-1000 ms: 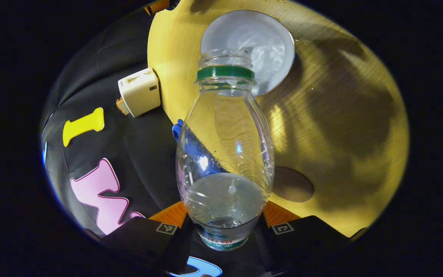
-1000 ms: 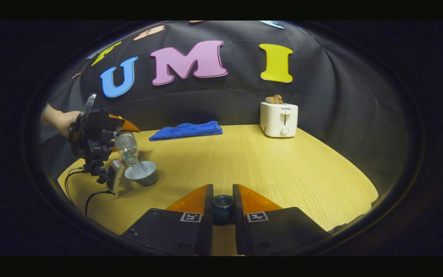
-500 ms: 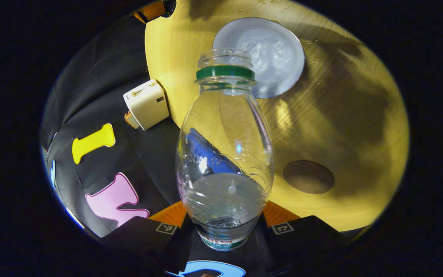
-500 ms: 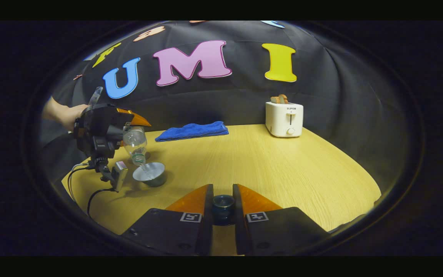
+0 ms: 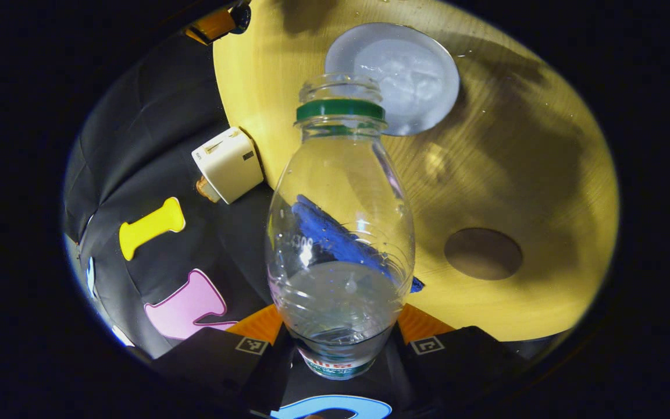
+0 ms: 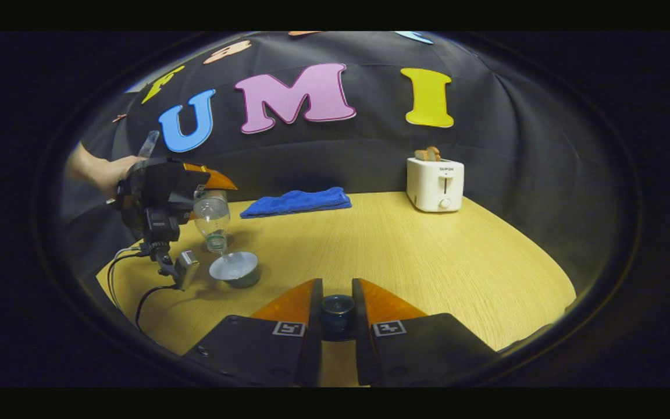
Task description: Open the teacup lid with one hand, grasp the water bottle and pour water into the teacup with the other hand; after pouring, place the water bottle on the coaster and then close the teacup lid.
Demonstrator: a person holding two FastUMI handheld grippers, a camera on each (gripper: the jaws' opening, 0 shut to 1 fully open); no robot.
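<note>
In the left gripper view my left gripper [image 5: 339, 326] is shut on a clear, uncapped water bottle [image 5: 339, 221] with a green neck ring. Water sits in the end of the bottle near the fingers. Its mouth points at the open grey teacup [image 5: 396, 73] on the wooden table [image 5: 533, 174]. The round brown coaster [image 5: 482, 254] lies to the right of the bottle. In the right gripper view the water bottle [image 6: 211, 216] hangs neck down just above the teacup [image 6: 235, 269], held by a hand. My right gripper [image 6: 337, 286] is shut on the dark teacup lid [image 6: 337, 309] above the table.
A white toaster [image 6: 435, 183] stands at the back right of the table and a folded blue cloth [image 6: 296, 202] lies at the back middle. Black cables [image 6: 137, 291] trail from the left gripper over the table's left edge. Black cloth walls the booth.
The bottle's mouth has drawn back from over the teacup and the bottle stands a little higher. The right gripper still holds the lid, and its view has shifted slightly.
</note>
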